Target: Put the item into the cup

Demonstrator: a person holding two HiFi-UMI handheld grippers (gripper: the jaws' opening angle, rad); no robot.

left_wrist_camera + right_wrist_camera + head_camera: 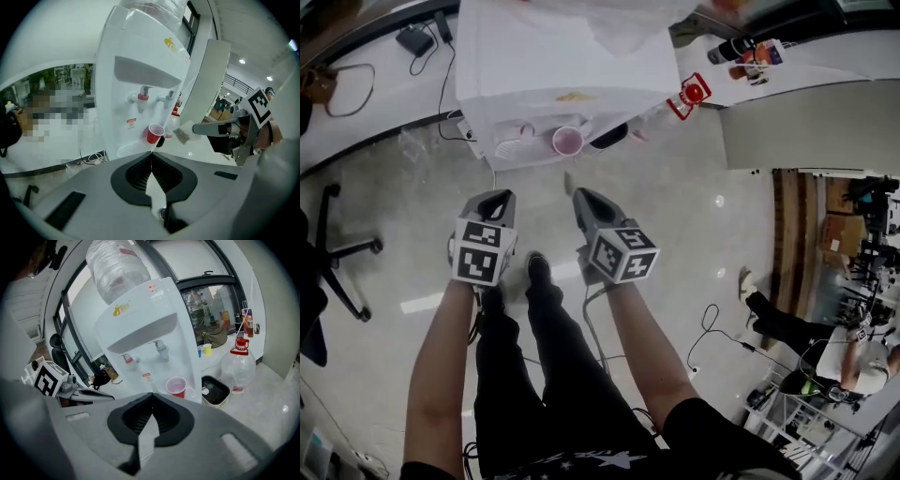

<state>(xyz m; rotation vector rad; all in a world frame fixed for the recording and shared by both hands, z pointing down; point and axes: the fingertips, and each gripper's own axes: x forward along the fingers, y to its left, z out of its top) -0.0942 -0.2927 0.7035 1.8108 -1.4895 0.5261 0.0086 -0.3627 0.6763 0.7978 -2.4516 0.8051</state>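
- Head view: a white water dispenser [562,66] stands at the top of the frame. The cup [567,141], pinkish-red, sits upright on its drip tray under the taps. Just to the cup's right there's a black tray [609,137] on the floor, and further right a clear jug with a red cap [694,92]. An office chair [342,251] is off to the left, and a cable [712,337] trails over the floor on the right.
- Same view: the left gripper [496,196] and right gripper [581,195] are held side by side on bare forearms. Both are low in front of the person's legs, tips aimed at the dispenser and well apart from the cup. Only shiny grey floor lies between them and it.
- Left gripper view: the jaws are pressed together with nothing pinched between them. Straight ahead is the dispenser's front, with the red cup on the drip tray below the taps. The right gripper pokes in from the right side.
- Right gripper view: here too the jaws are closed tight on nothing. The cup is ahead and slightly right of the tips, mouth up, with the black tray and the jug beside it further right. A small yellow cup [207,348] sits on the ledge behind. The left gripper shows at the left edge.
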